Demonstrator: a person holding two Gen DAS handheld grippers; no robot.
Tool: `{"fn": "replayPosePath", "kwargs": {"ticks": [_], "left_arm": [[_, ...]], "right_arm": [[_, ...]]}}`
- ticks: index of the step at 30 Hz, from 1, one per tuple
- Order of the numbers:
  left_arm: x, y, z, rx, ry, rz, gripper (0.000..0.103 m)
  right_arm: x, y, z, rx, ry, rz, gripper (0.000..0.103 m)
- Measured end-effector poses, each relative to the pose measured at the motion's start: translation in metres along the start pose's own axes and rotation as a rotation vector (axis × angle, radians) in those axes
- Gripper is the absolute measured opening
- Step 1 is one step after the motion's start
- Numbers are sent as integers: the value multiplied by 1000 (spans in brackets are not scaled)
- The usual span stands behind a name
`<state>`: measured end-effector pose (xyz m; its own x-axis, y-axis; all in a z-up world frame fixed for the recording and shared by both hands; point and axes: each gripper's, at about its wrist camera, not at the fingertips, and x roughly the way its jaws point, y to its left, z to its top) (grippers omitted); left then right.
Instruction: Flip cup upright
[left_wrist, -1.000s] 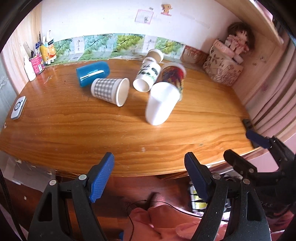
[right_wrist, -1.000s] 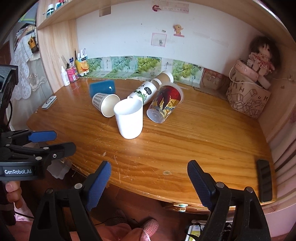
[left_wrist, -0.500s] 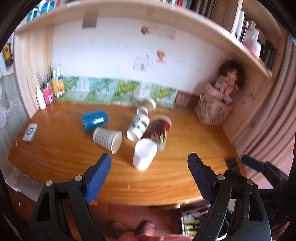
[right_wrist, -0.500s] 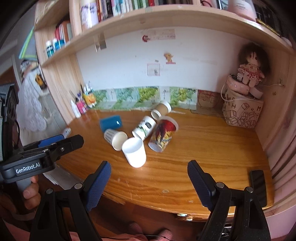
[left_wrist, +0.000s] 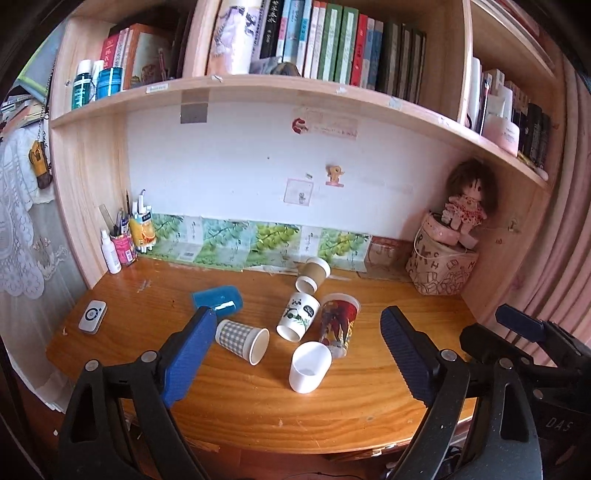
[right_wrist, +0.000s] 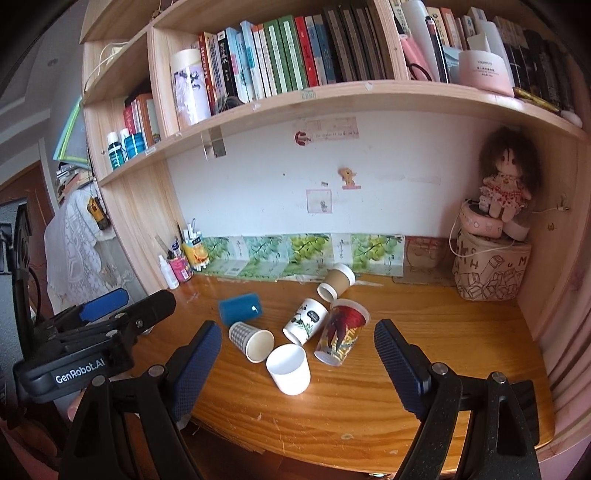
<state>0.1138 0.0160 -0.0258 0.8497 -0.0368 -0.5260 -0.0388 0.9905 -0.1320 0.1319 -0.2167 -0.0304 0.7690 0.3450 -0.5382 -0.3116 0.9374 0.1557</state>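
White cup (left_wrist: 309, 366) upright on desk (left_wrist: 147, 295) — well ahead of both jaws, spread wide, empty.

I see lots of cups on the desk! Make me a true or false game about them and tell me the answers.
1. The white cup stands upright. True.
2. The blue cup stands upright. False: it lies on its side.
3. The left gripper holds a cup. False: its fingers are open and hold nothing.
4. The checked cup lies on its side. True.
5. The doll sits on the desk. False: it sits on top of things in the right corner.
6. The right gripper is open. True.
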Motion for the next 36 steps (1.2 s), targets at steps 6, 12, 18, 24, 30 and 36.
{"fn": "replayPosePath", "kwargs": {"ticks": [6, 12, 18, 24, 30, 36], "left_arm": [[-9, 12, 12, -73, -57, -4, 101], [-19, 20, 7, -96, -105, 38, 102], [-30, 18, 4, -72, -165, 119, 103], [-35, 17, 4, -53, -194, 150, 103], [-37, 18, 4, -48, -210, 164, 103], [-36, 16, 5, -34, -215, 183, 103]], "right_arm": [[-1, 10, 3, 19, -50, -33, 103], [-8, 7, -1, 81, -87, -73, 103], [-21, 14, -2, 67, -158, -86, 103], [-19, 12, -3, 84, -151, -85, 103], [-17, 14, -4, 75, -155, -67, 103], [-15, 16, -2, 72, -153, -58, 103]]}}
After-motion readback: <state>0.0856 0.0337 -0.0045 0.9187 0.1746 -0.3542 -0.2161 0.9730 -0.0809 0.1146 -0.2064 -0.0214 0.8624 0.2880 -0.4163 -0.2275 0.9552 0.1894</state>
